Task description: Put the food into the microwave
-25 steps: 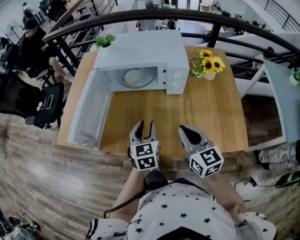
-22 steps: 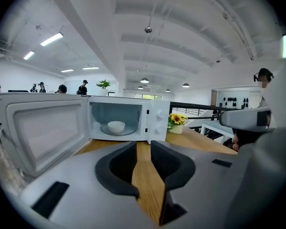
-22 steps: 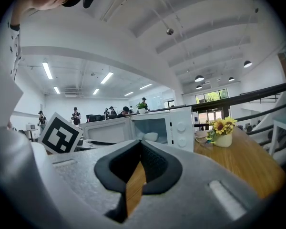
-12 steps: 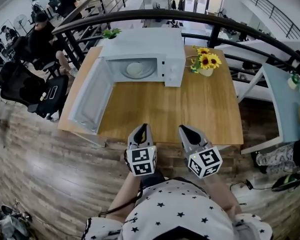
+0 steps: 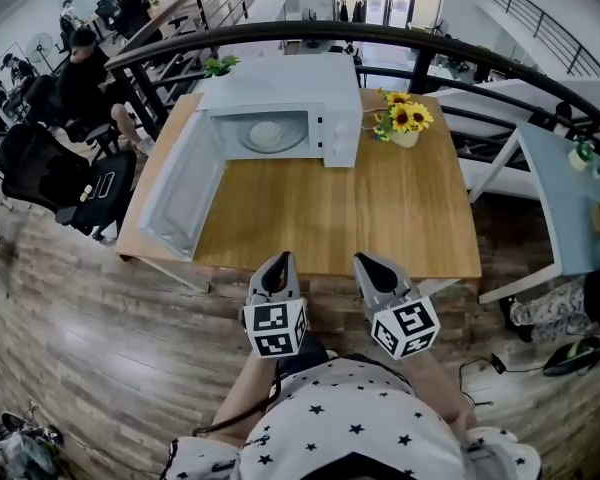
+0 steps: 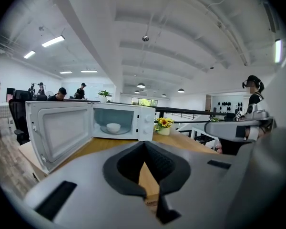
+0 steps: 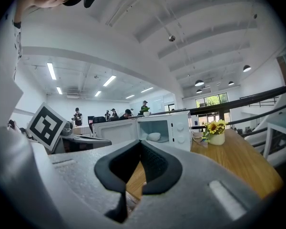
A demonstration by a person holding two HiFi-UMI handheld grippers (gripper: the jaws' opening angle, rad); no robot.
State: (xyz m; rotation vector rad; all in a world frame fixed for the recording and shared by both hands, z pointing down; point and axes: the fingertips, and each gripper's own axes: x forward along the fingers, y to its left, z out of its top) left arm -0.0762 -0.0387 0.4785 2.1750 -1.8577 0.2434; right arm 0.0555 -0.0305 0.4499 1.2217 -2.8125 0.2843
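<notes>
A white microwave (image 5: 280,98) stands at the back of the wooden table (image 5: 380,218), its door (image 5: 175,193) swung wide open to the left. Inside, on the turntable, sits a white bowl of food (image 5: 265,133), also seen in the left gripper view as the bowl (image 6: 113,127) and in the right gripper view as the bowl (image 7: 154,137). My left gripper (image 5: 283,259) is shut and holds nothing, just off the table's near edge. My right gripper (image 5: 362,261) is beside it, also shut and holding nothing. Both point at the microwave from well back.
A vase of sunflowers (image 5: 402,123) stands right of the microwave. A dark railing (image 5: 380,38) curves behind the table. A white table (image 5: 565,193) is at the right, and a black chair (image 5: 55,183) and seated people are at the left. Wood floor lies below me.
Both grippers have drawn back from over the table's near edge to off the table. The left gripper's jaws, apart a second ago, have shut on nothing.
</notes>
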